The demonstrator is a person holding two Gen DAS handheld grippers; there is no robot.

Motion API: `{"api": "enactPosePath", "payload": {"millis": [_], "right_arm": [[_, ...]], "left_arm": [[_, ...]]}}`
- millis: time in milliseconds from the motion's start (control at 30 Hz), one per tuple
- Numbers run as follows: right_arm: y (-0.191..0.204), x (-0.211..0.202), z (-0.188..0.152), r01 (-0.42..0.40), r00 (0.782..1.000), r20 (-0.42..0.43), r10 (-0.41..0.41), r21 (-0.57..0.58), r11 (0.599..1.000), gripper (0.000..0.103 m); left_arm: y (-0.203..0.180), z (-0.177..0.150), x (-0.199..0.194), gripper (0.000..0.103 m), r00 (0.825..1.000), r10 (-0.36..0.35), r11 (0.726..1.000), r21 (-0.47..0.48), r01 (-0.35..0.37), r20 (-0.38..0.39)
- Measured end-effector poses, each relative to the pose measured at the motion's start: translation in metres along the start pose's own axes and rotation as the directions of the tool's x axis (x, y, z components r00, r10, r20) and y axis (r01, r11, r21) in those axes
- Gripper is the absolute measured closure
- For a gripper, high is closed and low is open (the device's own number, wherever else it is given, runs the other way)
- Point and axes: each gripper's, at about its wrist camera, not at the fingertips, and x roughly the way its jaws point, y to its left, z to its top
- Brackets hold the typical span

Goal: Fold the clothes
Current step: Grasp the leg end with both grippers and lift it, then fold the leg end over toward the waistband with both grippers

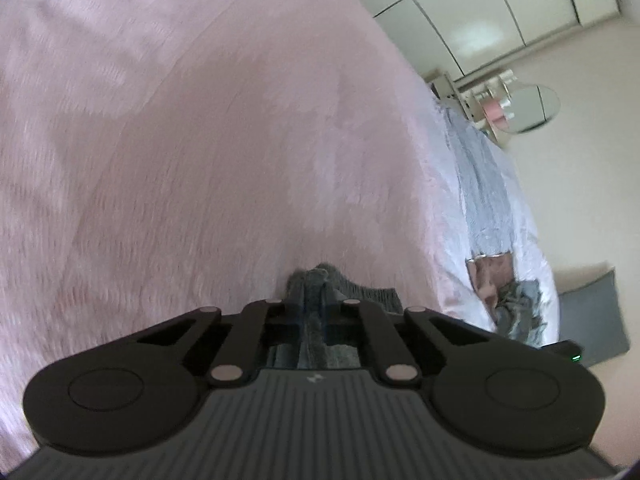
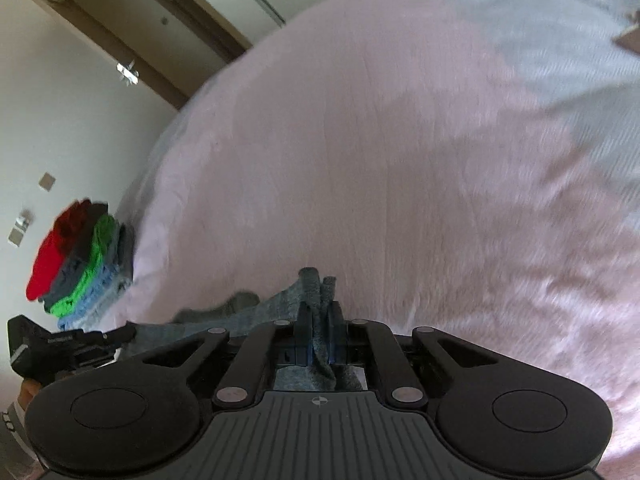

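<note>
A grey knitted garment [image 1: 320,284] is pinched in my left gripper [image 1: 315,304], which is shut on a bunched edge of it above the pink bedspread [image 1: 200,140]. My right gripper [image 2: 319,312] is shut on another edge of the same grey garment [image 2: 316,284]. The cloth stretches left from it toward the left gripper [image 2: 72,344], which shows at the lower left of the right wrist view. Most of the garment is hidden under the gripper bodies.
A stack of folded clothes [image 2: 80,260], red, dark grey, green and blue, sits at the bed's left edge. A crumpled grey pile [image 1: 516,312] lies near the bed's right edge. A grey cushion [image 1: 592,316] lies on the floor. A wardrobe [image 1: 480,12] and a door [image 2: 132,28] stand beyond.
</note>
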Motion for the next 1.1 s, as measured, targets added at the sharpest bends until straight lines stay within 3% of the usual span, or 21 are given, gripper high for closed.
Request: {"api": "enactPosePath", "payload": {"millis": [233, 633, 733, 800, 833, 867, 900, 967, 1067, 1100], "right_arm": [[0.006, 0.009, 0.008, 0.05, 0.999, 0.013, -0.05, -0.035, 0.998, 0.098], [0.007, 0.017, 0.007, 0.123, 0.991, 0.059, -0.12, -0.038, 0.992, 0.098], [0.006, 0.029, 0.004, 0.185, 0.983, 0.02, -0.184, -0.03, 0.982, 0.097], [0.006, 0.037, 0.002, 0.232, 0.972, -0.021, -0.233, -0.026, 0.972, 0.095], [0.01, 0.037, 0.002, 0.276, 0.961, -0.015, -0.277, -0.034, 0.96, 0.069], [0.014, 0.035, 0.001, 0.325, 0.946, -0.002, -0.325, -0.043, 0.945, 0.034], [0.021, 0.031, 0.0, 0.38, 0.925, 0.043, -0.378, -0.065, 0.923, 0.023], [0.037, 0.022, -0.002, 0.48, 0.875, 0.129, -0.466, -0.119, 0.869, 0.021], [0.063, 0.011, -0.005, 0.443, 0.893, 0.16, -0.42, -0.158, 0.883, 0.022], [0.073, 0.011, -0.007, 0.397, 0.916, 0.144, -0.375, -0.17, 0.902, 0.024]], "left_arm": [[-0.01, 0.011, 0.008, 0.099, 0.999, 0.03, 0.995, 0.095, -0.032, 0.014], [-0.012, 0.016, 0.029, 0.099, 0.997, 0.062, 0.987, 0.146, -0.068, 0.039], [-0.01, 0.016, 0.037, 0.099, 0.996, 0.081, 0.984, 0.155, -0.083, 0.023], [-0.006, 0.013, 0.047, 0.097, 0.991, 0.13, 0.979, 0.162, -0.126, -0.015], [-0.006, 0.011, 0.047, 0.095, 0.987, 0.158, 0.974, 0.166, -0.154, -0.013], [-0.006, 0.01, 0.047, 0.091, 0.983, 0.184, 0.969, 0.17, -0.18, -0.009], [-0.006, 0.01, 0.044, 0.088, 0.981, 0.192, 0.97, 0.151, -0.19, 0.0], [-0.007, 0.011, 0.032, 0.078, 0.976, 0.215, 0.971, 0.1, -0.217, 0.034], [-0.028, 0.008, 0.008, 0.078, 0.97, 0.222, 0.967, 0.103, -0.232, 0.099], [-0.036, 0.006, 0.0, 0.079, 0.97, 0.213, 0.967, 0.116, -0.226, 0.115]]}}
